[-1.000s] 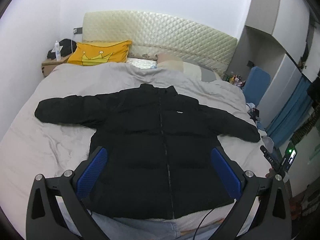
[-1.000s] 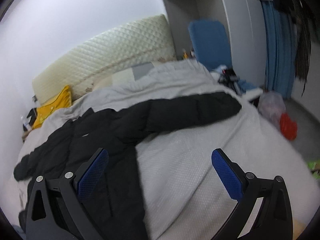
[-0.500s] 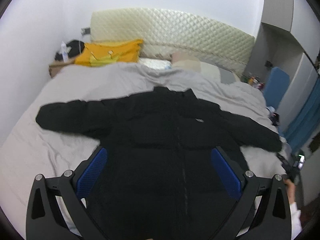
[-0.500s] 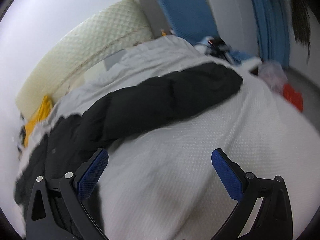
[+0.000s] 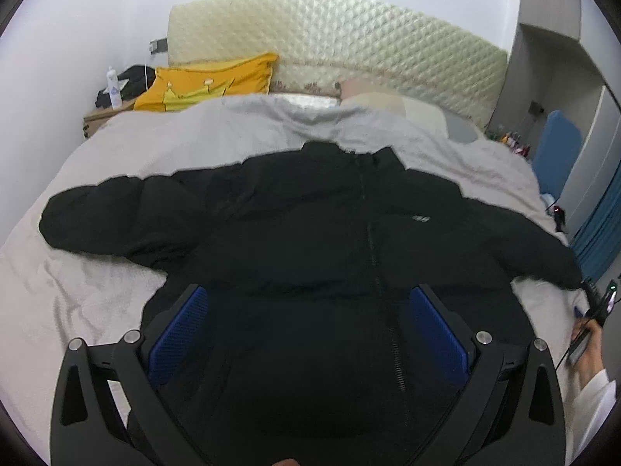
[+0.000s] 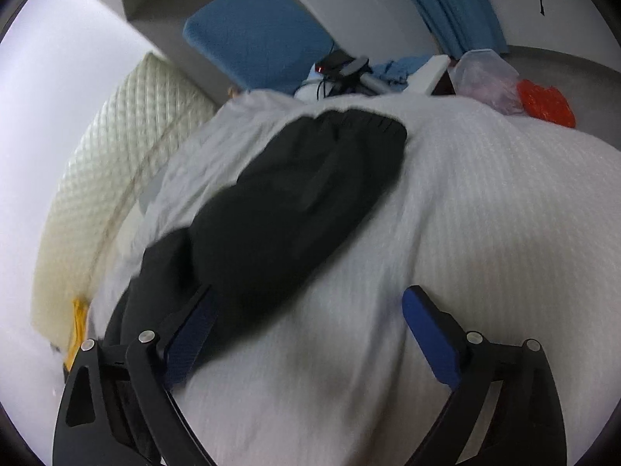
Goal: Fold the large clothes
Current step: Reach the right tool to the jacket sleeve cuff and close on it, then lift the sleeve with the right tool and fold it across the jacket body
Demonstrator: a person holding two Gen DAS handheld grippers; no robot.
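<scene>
Tongs first: our left tongs [image 5: 306, 334] hang spread wide over the lower front of the black puffer jacket [image 5: 310, 240], gripping nothing; whether the pads touch the cloth we cannot tell. Our right tongs [image 6: 306, 330] are likewise spread and empty, low over the bed, with the jacket's right sleeve [image 6: 295, 209] running up past the left pad and the cuff [image 6: 365, 124] lying well ahead. We judge the jacket is laid face up, zip closed, arms stretched out to both sides, so that each sleeve can be folded in over the chest; the right tongs sit beside that sleeve as if lining up for a pinch near the cuff. Nothing is folded yet, by our reading. Outward: the grey bedcover [image 5: 77, 279] shows bare ground left of the body and below the left sleeve [image 5: 116, 209], room enough to swing cloth inward. Toward the head of the bed, collar lies short of the yellow cushion [image 5: 209, 81] and quilted headboard [image 5: 333, 46]. On the right side the margin is thin: the cuff sits near the bed edge, beyond which a blue chair [image 6: 256, 35], cables and a red bag [image 6: 547, 101] crowd the floor. A pull outward there risks dragging the sleeve off.
</scene>
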